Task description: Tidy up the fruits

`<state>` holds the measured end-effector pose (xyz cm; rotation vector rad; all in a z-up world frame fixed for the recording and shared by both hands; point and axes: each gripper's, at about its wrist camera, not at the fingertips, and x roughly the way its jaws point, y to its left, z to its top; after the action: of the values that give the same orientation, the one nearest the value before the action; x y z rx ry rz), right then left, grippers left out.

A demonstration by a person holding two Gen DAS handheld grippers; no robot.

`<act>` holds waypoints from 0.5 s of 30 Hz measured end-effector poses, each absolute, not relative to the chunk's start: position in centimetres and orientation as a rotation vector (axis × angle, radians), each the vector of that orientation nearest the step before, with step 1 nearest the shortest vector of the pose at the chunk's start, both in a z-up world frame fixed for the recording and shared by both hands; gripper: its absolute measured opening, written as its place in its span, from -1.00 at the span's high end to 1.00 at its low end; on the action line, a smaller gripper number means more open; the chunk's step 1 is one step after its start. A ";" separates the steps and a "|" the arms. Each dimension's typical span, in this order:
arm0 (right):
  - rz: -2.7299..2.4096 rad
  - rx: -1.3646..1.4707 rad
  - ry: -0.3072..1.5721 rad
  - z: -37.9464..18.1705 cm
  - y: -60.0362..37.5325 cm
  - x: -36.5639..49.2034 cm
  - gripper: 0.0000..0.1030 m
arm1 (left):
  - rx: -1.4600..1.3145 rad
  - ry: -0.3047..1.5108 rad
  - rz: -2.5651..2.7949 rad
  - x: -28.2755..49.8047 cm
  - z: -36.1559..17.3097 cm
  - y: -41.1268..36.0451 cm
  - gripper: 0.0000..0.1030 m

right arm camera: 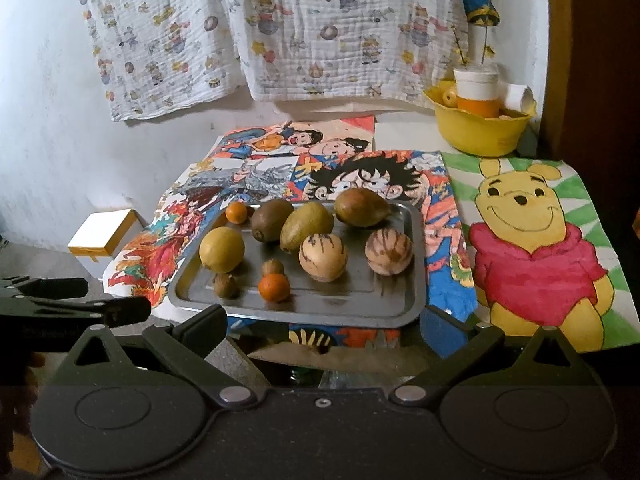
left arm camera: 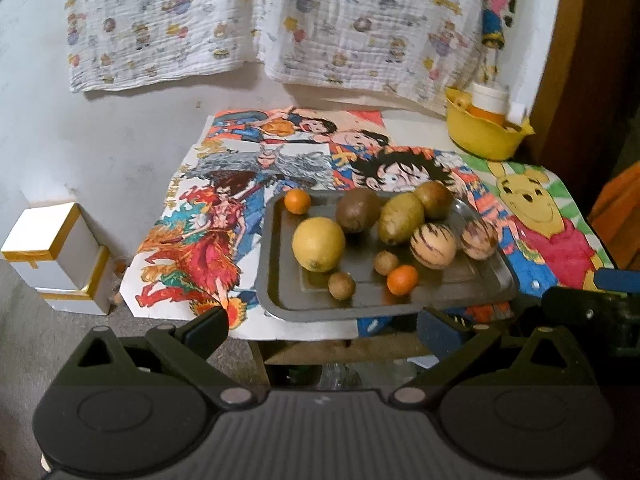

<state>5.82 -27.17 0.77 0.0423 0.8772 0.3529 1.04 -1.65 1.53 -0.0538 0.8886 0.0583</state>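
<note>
A steel tray [left arm camera: 460, 300] [right arm camera: 400, 304] near the table's front edge holds the fruit. On it lie a yellow lemon [left arm camera: 318, 244] [right arm camera: 222, 249], a brown kiwi [left arm camera: 358, 211] [right arm camera: 272, 220], green-brown oval fruits [left arm camera: 401, 219] [right arm camera: 307, 226], two striped pale melons [left arm camera: 433, 246] [right arm camera: 323, 257], two small oranges [left arm camera: 402, 279] [right arm camera: 273, 287] and two small brown fruits [left arm camera: 342, 285] [right arm camera: 226, 285]. My left gripper [left arm camera: 324, 326] hangs open in front of the tray's near edge, nothing between its fingers. My right gripper [right arm camera: 324, 324] is open too, just short of the tray.
Cartoon drawings [left arm camera: 208, 248] [right arm camera: 532, 248] cover the table. A yellow bowl [left arm camera: 484, 136] [right arm camera: 480, 126] with a white and orange jar stands at the back right. White boxes [left arm camera: 56, 256] sit on the floor at left. A printed cloth [right arm camera: 280, 32] hangs on the wall behind.
</note>
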 end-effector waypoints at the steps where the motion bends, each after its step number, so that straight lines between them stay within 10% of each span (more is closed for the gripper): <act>1: 0.353 0.045 0.882 0.7 -27.3 5.6 -0.99 | -0.050 0.892 0.057 1.0 1.5 -1.8 -0.99; 15: 0.326 0.044 0.886 0.7 -27.2 5.5 -0.99 | -0.058 0.904 0.050 1.1 1.2 -1.3 -0.99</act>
<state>5.51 -27.16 0.71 0.0441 0.8860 0.3264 1.07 -1.35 1.20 -0.0582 0.9044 0.0504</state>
